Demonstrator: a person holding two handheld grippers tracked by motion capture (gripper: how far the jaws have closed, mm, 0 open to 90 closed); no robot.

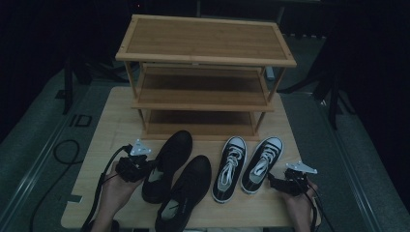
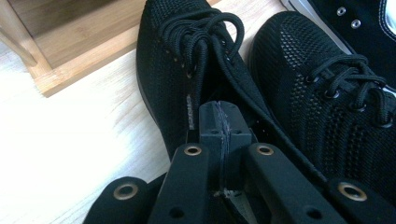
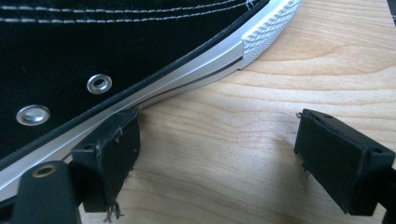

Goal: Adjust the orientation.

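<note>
Two black mesh shoes lie side by side on the wooden table [image 1: 109, 140]. My left gripper [image 1: 141, 167] sits at the collar of the left-hand mesh shoe [image 1: 169, 157], and in the left gripper view its jaws [image 2: 219, 135] are pressed together on the collar edge of that shoe [image 2: 173, 70], just behind the laces. The other mesh shoe [image 2: 308, 84] lies close on the right. My right gripper [image 1: 279, 182] stands open beside the heel of the right black-and-white sneaker [image 1: 262, 163]. In the right gripper view [image 3: 215, 154] one pad [image 3: 112, 158] is against the white sole [image 3: 187, 70], with bare wood between the jaws.
A three-tier bamboo shoe rack [image 1: 205, 53] stands at the back of the table, its lowest shelf just beyond the shoes' toes. A second black-and-white sneaker [image 1: 230, 169] lies between the mesh pair and the right sneaker. Cables trail off the table's left side.
</note>
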